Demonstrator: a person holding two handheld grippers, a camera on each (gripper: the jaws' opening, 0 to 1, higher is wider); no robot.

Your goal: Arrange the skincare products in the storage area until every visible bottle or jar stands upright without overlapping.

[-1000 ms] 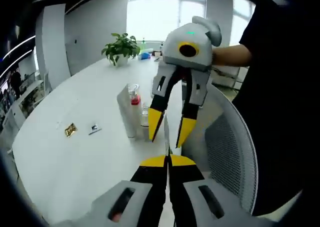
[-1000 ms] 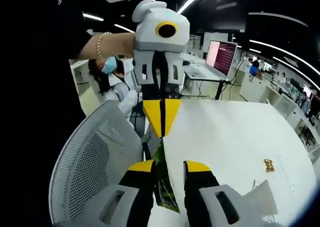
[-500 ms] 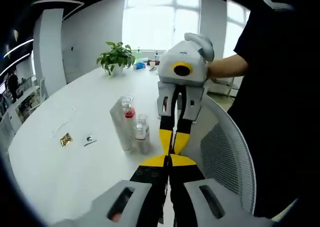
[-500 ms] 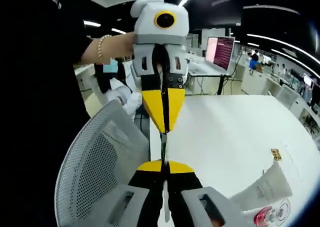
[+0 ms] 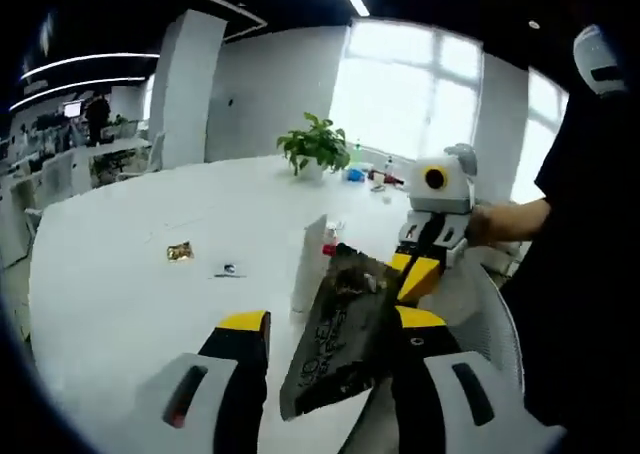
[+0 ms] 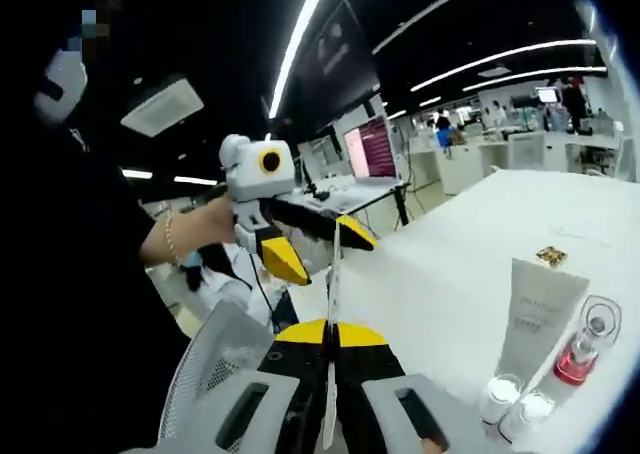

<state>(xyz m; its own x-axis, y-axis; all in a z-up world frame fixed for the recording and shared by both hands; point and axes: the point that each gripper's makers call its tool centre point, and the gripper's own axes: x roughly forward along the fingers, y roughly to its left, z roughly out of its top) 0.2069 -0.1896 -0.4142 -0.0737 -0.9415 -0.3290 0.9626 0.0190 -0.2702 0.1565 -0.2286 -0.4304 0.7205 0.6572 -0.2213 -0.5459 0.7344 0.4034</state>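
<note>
- my right tool (image 6: 331, 334) is pinched tight on a thin sachet (image 5: 335, 339)
- my left tool (image 5: 330, 329) is spread wide around that sachet
- white tube (image 6: 535, 319), red bottle (image 6: 580, 349) upright on the desk (image 6: 450, 294) beyond the sachet

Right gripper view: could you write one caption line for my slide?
Right gripper pinches a thin sachet edge-on; white tube and small bottles stand on the table.

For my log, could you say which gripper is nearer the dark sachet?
Right: the right gripper is shut on the dark sachet; the left gripper is open, astride it.
</note>
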